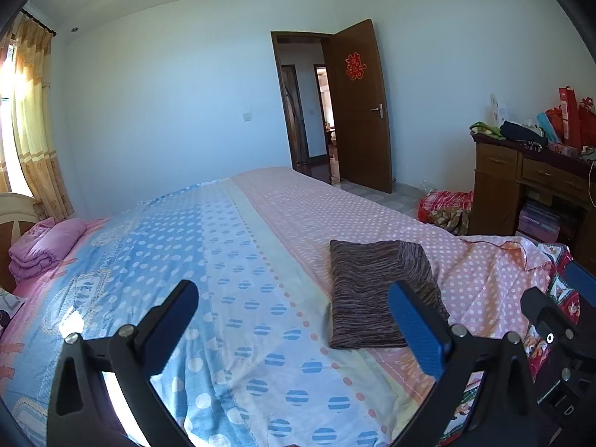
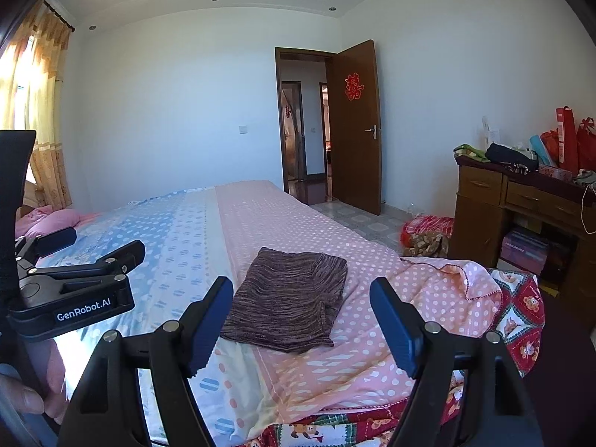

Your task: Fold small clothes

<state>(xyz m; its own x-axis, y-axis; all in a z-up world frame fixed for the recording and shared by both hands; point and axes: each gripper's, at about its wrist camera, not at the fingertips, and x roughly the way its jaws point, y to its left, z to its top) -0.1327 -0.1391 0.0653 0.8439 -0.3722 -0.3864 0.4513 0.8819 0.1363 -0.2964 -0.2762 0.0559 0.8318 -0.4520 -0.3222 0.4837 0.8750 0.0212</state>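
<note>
Both grippers, left (image 1: 294, 331) and right (image 2: 301, 324), stand spread and empty nearest the lens, while just beyond them the brown striped knit garment (image 2: 287, 298) lies folded flat on the polka-dot bedsheet (image 2: 268, 219), seemingly finished, with no other garment visibly waiting there.

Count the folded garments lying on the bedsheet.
1: a striped brown garment lies folded on the pink dotted side of the bedsheet, ahead of both grippers. Others may lie outside the views.

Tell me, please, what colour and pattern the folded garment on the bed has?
The folded garment is brown-purple with fine mottled stripes; the right wrist view shows it best.
</note>
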